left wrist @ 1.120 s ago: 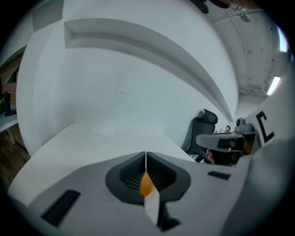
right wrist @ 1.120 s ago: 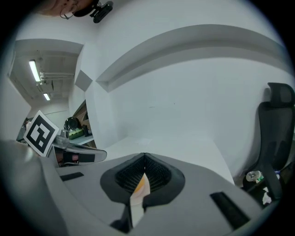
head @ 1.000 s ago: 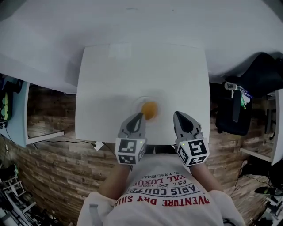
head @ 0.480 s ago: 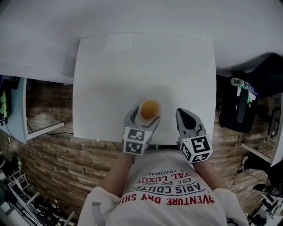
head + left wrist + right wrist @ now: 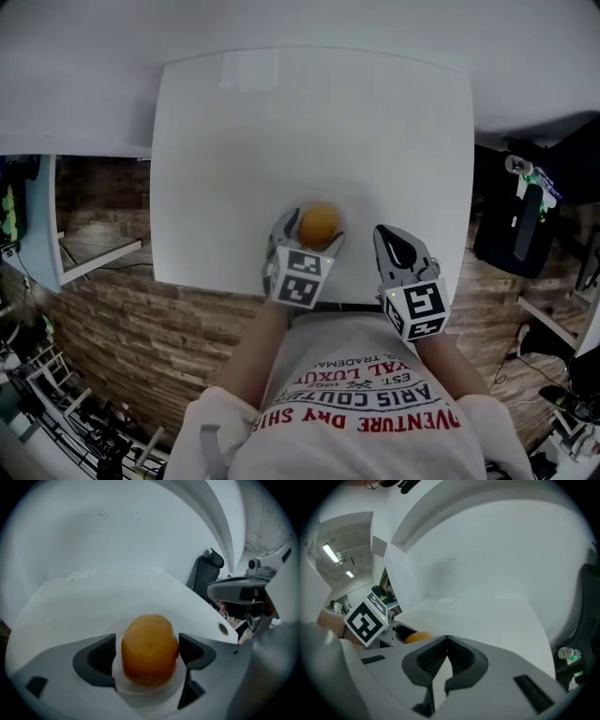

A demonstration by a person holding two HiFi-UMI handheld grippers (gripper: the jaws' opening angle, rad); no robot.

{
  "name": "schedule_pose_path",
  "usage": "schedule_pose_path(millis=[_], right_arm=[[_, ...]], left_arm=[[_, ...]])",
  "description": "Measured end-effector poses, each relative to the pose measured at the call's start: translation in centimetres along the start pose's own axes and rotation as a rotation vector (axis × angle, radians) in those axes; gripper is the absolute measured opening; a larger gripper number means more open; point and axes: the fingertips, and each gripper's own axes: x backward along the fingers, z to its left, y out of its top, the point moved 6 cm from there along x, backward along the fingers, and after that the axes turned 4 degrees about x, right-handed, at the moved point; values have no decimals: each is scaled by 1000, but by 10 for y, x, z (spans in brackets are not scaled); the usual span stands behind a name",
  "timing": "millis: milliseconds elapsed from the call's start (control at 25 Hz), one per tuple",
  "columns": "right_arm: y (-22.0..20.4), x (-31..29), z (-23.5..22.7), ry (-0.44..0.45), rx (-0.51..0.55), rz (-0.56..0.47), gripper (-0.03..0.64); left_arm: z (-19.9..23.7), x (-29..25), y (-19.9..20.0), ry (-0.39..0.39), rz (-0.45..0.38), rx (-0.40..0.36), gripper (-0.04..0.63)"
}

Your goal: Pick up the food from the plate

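A rounded orange piece of food [image 5: 319, 222] sits on a small white plate [image 5: 325, 204] near the front edge of the white table [image 5: 309, 122]. My left gripper [image 5: 309, 234] straddles it. Its jaws are opening, one dark pad on each side of the food [image 5: 150, 648], with a thin gap showing at the left pad. The plate's rim [image 5: 145, 693] shows below the food. My right gripper [image 5: 391, 242] hovers at the table's front edge, right of the plate, with its jaws shut and nothing between them [image 5: 446, 641]. From there the food [image 5: 418, 637] peeks out at the left.
A black bag [image 5: 525, 216] with small items on top stands on the floor right of the table. A pale shelf unit [image 5: 23, 225] lies at the left. The floor has a brick pattern. The person's torso is close behind the table's front edge.
My left gripper has moved forward and right, and its jaws have spread to either side of the food. The right gripper has stayed shut beside the plate.
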Motion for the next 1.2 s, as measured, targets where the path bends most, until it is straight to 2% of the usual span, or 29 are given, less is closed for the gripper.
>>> schedule_pose_path(millis=[200,280,640,800,960,1200], right_arm=[[0,3,-8,-8,61,1,11],[0,3,-10,-10,62,2,11],[1,8,-19,-19,64,3,11],[8,10,-21,-18,54,-16,11],[19,15,-23,-24,57,-46,11],[46,27,-22,-43,69,-120,11]], left_arm=[[-3,-11,-2,24,39,-40,409],[-2,-13,-3,35,50,-51,377],[-1,-17,3,27,55,-32,365],[-7,-11,12,-12,8,-15,365],[-14,8,33,14,-67,-43,365],[-20,49,68,30,-221,-38,365]])
